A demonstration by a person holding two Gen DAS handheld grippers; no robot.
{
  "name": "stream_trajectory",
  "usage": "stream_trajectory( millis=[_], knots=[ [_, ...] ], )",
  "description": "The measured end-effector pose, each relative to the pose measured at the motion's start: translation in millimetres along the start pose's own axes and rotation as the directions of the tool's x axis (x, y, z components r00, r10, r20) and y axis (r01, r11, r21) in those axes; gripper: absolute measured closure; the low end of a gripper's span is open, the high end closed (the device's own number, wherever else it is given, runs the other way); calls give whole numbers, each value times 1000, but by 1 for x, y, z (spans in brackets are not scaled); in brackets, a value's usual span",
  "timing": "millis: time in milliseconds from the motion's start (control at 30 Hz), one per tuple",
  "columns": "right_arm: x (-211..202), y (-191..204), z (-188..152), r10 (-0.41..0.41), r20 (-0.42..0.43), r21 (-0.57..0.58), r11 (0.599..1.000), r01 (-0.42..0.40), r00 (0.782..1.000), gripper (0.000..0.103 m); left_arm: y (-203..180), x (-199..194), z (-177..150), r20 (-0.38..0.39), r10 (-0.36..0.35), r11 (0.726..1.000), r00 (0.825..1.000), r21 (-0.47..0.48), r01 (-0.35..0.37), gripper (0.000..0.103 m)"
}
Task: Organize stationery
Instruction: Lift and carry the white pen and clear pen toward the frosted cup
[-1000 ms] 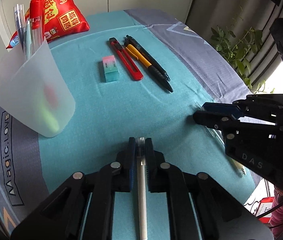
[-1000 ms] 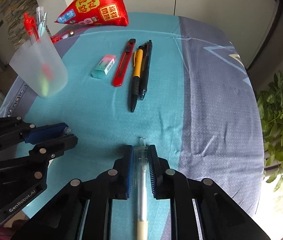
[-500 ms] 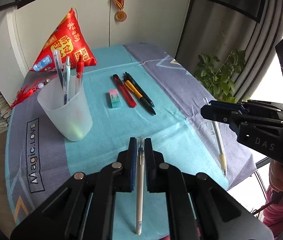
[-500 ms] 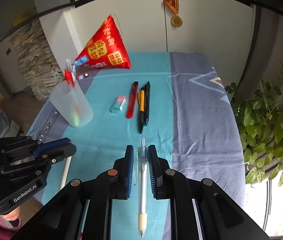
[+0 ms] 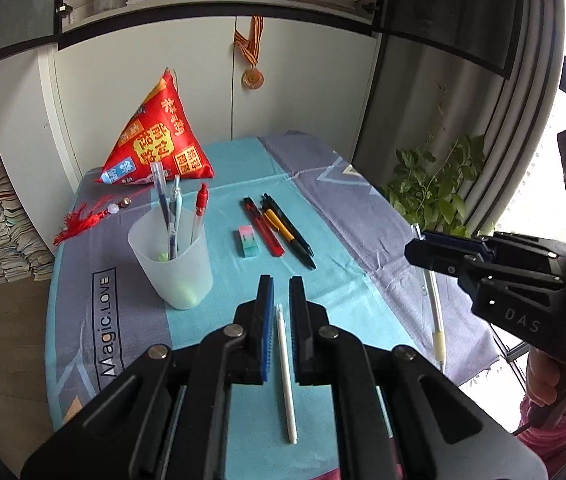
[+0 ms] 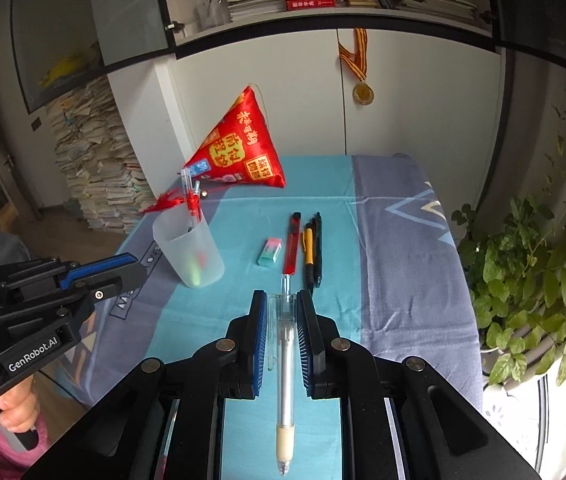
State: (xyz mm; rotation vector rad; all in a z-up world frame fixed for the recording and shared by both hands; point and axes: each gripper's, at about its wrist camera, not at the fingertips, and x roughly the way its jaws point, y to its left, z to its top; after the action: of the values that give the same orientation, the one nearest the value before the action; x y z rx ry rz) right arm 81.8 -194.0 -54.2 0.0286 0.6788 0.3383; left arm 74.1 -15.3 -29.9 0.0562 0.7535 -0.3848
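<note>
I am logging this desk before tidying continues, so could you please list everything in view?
cup: one, frosted, table's left; holds about three pens
eraser: one, pink-green, mid-table
utility knife: one, red, beside eraser
dark pens: two, black and yellow-black, beside knife
pouch: one, red, table's far end
tassel: one, red, far left
medal: one, gold, on cabinet
plant: one, green, right of table
books: stacks, shelf and floor
white pen: one, in left gripper
clear pen: one, in right gripper

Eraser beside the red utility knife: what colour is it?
The eraser is pink fading into mint green, clearest in the left wrist view.
</note>
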Motion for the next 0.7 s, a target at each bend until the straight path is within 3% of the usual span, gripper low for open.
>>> stream_trajectory(
  millis=[200, 333, 700],
  knots=[
    [13, -9, -8, -2, -47, 33, 999, 3, 999, 87, -8, 75, -22, -193, -20, 1000, 981, 18, 24, 93],
    [16, -17, -10, -10, -61, 54, 998, 13, 998, 87, -10, 112, -21, -244, -1, 999, 970, 31, 9, 79],
    [26, -33, -11, 2, -67, 83, 997, 3, 998, 87, 0, 140, -25, -284, 9, 1000, 959, 13, -6, 78]
  ],
)
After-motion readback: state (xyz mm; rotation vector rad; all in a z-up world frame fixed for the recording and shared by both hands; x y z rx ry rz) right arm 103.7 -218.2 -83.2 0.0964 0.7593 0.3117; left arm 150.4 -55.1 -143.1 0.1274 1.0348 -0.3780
